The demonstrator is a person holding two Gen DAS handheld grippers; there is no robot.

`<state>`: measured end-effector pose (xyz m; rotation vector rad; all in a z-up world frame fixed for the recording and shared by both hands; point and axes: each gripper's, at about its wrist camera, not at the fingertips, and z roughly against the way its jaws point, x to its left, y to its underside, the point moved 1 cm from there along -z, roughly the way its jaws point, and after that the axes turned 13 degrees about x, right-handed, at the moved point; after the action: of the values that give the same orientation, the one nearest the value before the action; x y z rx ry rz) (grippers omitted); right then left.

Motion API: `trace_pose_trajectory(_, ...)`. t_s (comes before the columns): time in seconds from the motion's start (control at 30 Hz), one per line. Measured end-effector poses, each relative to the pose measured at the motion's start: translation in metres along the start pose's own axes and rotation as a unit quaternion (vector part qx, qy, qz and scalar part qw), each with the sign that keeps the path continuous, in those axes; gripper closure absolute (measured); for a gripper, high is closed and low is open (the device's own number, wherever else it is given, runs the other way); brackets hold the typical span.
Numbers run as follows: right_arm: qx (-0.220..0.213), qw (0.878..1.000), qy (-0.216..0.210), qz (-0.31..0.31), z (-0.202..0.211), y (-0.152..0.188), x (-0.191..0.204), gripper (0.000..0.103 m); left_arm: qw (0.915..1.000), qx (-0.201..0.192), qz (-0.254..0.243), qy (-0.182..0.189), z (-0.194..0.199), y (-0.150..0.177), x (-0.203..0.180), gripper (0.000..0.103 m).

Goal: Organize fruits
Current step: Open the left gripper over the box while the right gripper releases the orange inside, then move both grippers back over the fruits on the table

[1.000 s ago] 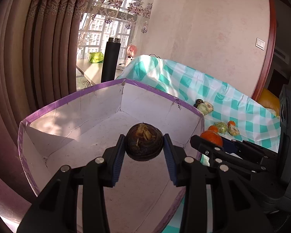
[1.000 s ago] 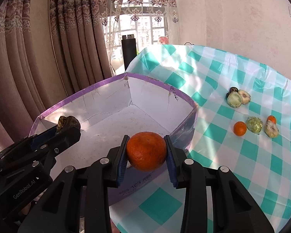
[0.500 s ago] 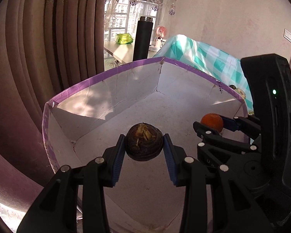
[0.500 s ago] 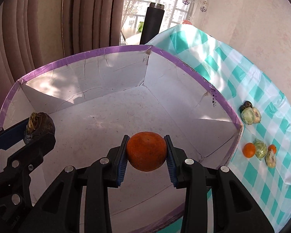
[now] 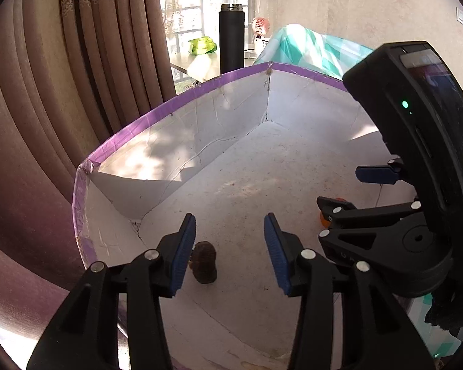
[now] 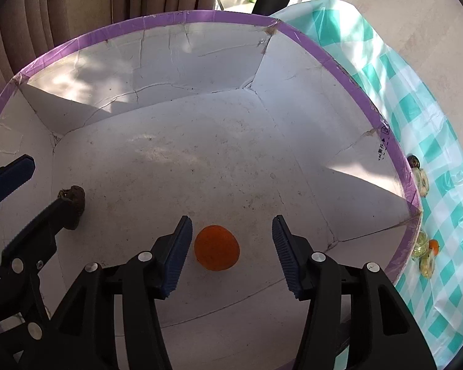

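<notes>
Orange fruit [image 6: 216, 252] lies on the box [image 6: 169, 18] floor between the opening right gripper [image 6: 230, 254] fingers, nearer the left one, untouched; left gripper [image 5: 230, 254] likewise opening, brown fruit [image 5: 204, 262] released.

Brown pleated curtains [image 5: 77, 71] left; sunlit window [image 5: 213, 9] behind; pale wall [image 5: 355, 6]; checked tablecloth [image 6: 432, 117] right.

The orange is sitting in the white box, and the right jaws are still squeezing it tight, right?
Not quite. The orange does sit in the white box, but the right gripper isn't squeezing it: its jaws are opening, with a gap on each side of the fruit. The right wrist view shows this.
</notes>
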<state>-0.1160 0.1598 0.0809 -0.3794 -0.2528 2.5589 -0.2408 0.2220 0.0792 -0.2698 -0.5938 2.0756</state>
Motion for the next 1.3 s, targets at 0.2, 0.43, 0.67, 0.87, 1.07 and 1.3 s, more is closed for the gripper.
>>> trace_pose_trajectory(0.2,-0.021,1.0,0.0,-0.007,0.004,0.004,-0.001,0.046,0.9983,-0.001,0.011,-0.058,0.003,0.001,0.0,0.028)
trace_pose_trajectory(0.43,-0.087,0.996,-0.03,-0.011,0.017,0.014,-0.006,0.04,0.9962,-0.025,0.009,-0.083,0.016,0.008,0.007,0.01)
trace_pose_trajectory(0.67,-0.229,0.97,-0.037,-0.074,0.065,0.052,-0.056,0.015,0.9917,-0.102,0.029,-0.073,0.056,0.003,-0.002,0.002)
trace_pose_trajectory(0.87,-0.271,0.941,-0.033,-0.201,0.067,0.117,-0.149,0.015,0.9759,-0.217,-0.018,-0.004,0.107,0.006,-0.047,0.002)
trace_pose_trajectory(1.07,-0.183,0.92,0.01,-0.347,0.002,0.198,-0.247,0.015,0.9631,-0.196,-0.144,0.115,0.104,0.01,-0.149,0.002)
trace_pose_trajectory(1.3,-0.111,0.878,0.045,-0.464,-0.048,0.26,-0.321,0.015,0.9494,-0.131,-0.2,0.203,0.022,-0.01,-0.27,0.002)
